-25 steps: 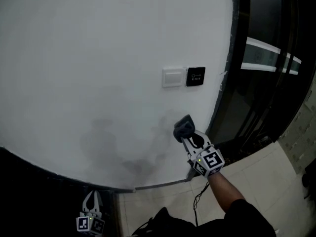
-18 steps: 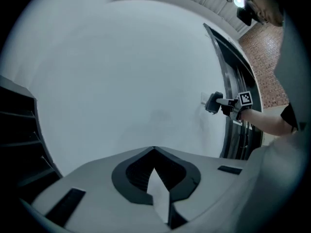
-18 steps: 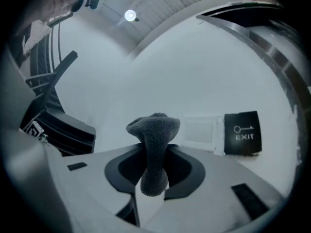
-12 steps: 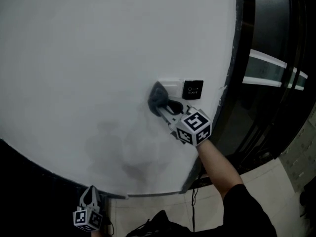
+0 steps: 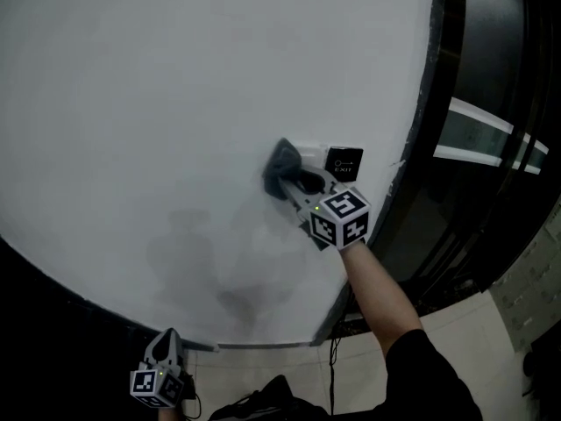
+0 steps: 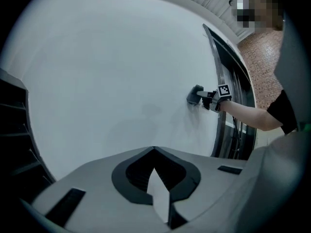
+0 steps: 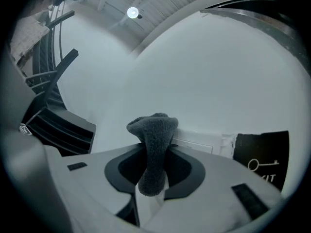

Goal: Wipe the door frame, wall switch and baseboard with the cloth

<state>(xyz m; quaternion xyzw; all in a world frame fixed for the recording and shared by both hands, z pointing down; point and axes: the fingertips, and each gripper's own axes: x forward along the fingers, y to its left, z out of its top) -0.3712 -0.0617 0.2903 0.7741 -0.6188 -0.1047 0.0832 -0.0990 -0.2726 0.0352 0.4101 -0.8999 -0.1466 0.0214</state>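
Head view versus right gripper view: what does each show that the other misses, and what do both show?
Head view only: the left gripper low by the wall, and the person's forearm. Right gripper view only: a lit ceiling lamp. Both: the grey cloth clamped in the right gripper, at the white wall switch, beside the black exit plate.

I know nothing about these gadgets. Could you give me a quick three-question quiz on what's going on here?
1. True or false: the left gripper is shut and empty.
2. The right gripper holds its grey cloth at the: A) white switch B) floor C) door frame.
3. Fill in: the black plate beside the switch shows a ____ symbol.
Key: 1 true; 2 A; 3 key.
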